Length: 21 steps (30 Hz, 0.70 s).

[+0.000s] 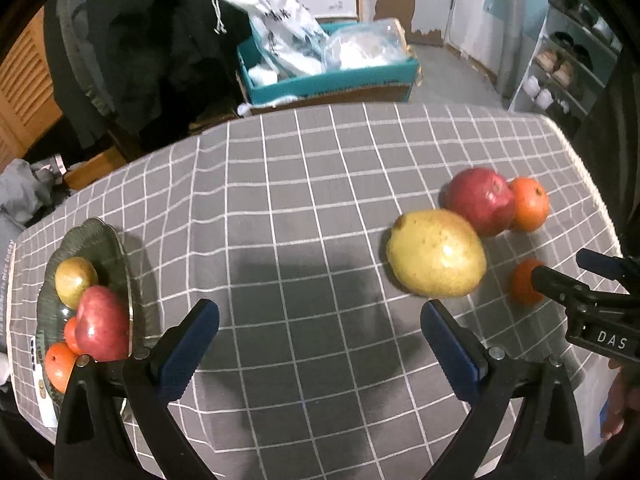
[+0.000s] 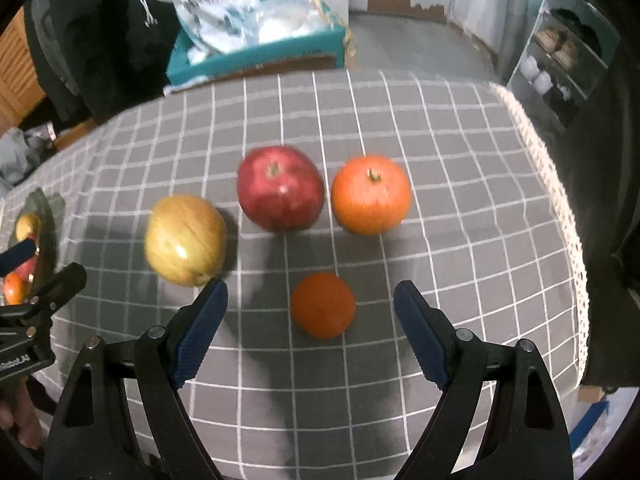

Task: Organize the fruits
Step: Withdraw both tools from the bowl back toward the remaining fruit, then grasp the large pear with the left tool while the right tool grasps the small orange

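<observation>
1. Table with grey checked cloth [image 2: 440,160]; behind it a teal box [image 1: 332,76] of white bags, a shelf [image 1: 560,64] far right, dark clothes hanging at left.
2. Glass plate [image 1: 100,240] near the table's left edge holds a yellow apple [image 1: 74,280], a red apple [image 1: 104,324] and two oranges [image 1: 58,364], all bunched together and touching.
3. Loose fruit on the cloth, right side: big yellow apple [image 2: 184,238], big red apple [image 2: 280,188], large orange [image 2: 370,194], small orange [image 2: 323,305].
4. In the left view the loose red apple looks to touch both the yellow apple and the large orange; in the right view they sit just beside each other, so contact is unclear.
5. Left gripper [image 1: 320,332]: jaws wide apart, empty, over bare cloth between plate and loose fruit.
6. Right gripper [image 2: 310,316]: jaws spread wide, empty, small orange lies between the fingertips, touching neither.
7. A hand is partly seen at each frame edge.
</observation>
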{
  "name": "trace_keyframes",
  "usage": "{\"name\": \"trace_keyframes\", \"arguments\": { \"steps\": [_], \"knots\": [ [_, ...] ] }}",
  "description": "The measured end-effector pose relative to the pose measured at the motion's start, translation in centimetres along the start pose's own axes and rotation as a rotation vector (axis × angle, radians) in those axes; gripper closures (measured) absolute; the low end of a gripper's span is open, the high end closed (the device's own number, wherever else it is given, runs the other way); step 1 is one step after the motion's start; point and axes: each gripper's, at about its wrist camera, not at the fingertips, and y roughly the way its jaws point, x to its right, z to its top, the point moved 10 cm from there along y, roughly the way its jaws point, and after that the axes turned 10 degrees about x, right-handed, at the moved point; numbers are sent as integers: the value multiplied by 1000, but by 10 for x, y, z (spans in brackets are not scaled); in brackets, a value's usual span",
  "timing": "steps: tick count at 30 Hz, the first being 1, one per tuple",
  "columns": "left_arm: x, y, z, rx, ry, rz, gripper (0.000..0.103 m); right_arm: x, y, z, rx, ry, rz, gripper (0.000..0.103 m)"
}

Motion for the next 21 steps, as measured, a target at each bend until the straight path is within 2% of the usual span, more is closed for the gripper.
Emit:
{"name": "trace_keyframes", "arguments": {
  "steps": [9, 15, 17, 18, 21],
  "knots": [
    [7, 19, -14, -49, 25, 1, 1, 3, 23, -21, -65, -17, -13, 19],
    [14, 25, -15, -64, 24, -17, 1, 9, 37, -36, -113, -4, -12, 40],
    [17, 25, -14, -66, 24, -29, 1, 10, 40, -42, -129, 3, -2, 54],
    [20, 25, -13, -65, 25, -34, 1, 9, 41, -44, -132, 4, 1, 58],
    [25, 27, -9, -63, 35, -43, 1, 10, 40, -47, -130, 3, 6, 59]
  ]
}}
